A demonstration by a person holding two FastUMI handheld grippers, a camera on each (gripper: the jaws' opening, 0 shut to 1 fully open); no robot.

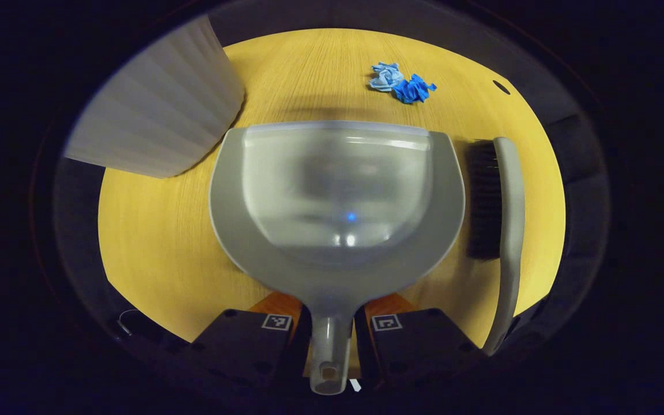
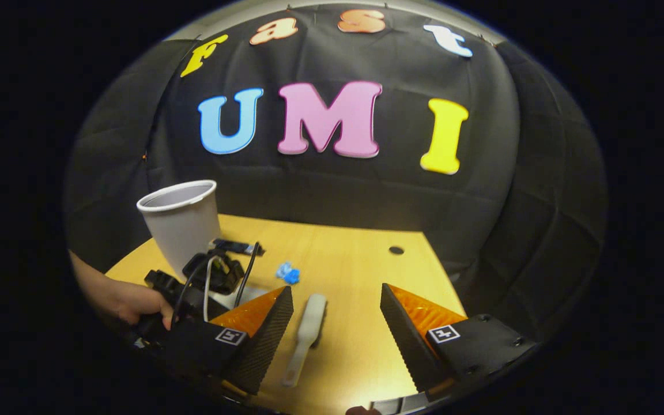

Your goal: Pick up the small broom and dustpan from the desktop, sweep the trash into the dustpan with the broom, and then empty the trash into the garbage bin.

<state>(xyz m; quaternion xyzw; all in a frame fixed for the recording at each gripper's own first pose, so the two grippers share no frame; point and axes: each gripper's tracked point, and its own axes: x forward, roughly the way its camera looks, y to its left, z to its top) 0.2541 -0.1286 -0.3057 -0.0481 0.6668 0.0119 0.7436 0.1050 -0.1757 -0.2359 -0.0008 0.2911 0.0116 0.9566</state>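
A grey dustpan point(image 1: 338, 190) lies flat on the wooden desktop point(image 1: 153, 242), its mouth facing away. Its short handle sits between the fingers of my left gripper point(image 1: 332, 323), which press on it from both sides. To the pan's right lies the small broom point(image 1: 508, 219), grey-handled with dark bristles facing the pan. Beyond the pan's mouth sits crumpled blue trash point(image 1: 401, 85). In the right gripper view my right gripper point(image 2: 338, 323) hangs open above the desk. The broom point(image 2: 308, 334) lies below and ahead of it, nearer its left finger, and the trash point(image 2: 287, 273) is farther off.
A white ribbed garbage bin point(image 1: 159, 109) stands upright at the far left of the desk, close to the dustpan's left corner. From the right gripper view, a hand point(image 2: 130, 302) holds the left gripper below the bin point(image 2: 182, 222). A cable hole point(image 2: 396, 250) marks the desk's far right.
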